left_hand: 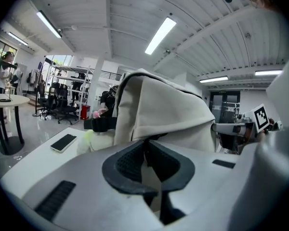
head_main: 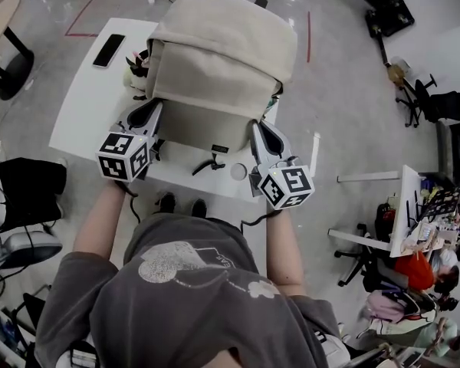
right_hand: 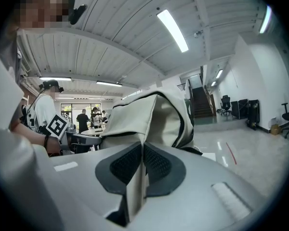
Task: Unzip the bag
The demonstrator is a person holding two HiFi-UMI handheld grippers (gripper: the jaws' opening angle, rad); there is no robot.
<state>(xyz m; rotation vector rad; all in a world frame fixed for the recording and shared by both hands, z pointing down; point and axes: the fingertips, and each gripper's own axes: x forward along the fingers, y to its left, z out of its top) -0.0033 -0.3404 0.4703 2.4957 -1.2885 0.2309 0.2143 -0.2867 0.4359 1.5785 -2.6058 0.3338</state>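
Note:
A cream backpack (head_main: 218,67) stands on the white table (head_main: 84,106), its front pocket facing me. My left gripper (head_main: 156,107) is at the bag's lower left edge. In the left gripper view the gripper (left_hand: 145,146) is shut on a fold of the cream fabric (left_hand: 151,177), with the backpack (left_hand: 168,114) rising just beyond. My right gripper (head_main: 256,126) is at the bag's lower right edge. In the right gripper view the gripper (right_hand: 143,148) pinches a strip of bag fabric (right_hand: 135,186) between its pads. No zipper pull shows in any view.
A black phone (head_main: 109,50) lies at the table's far left. A small pale soft item (head_main: 138,69) sits beside the bag's left side. A black strap (head_main: 207,164) trails toward the near table edge. Chairs and other desks (head_main: 402,205) stand around.

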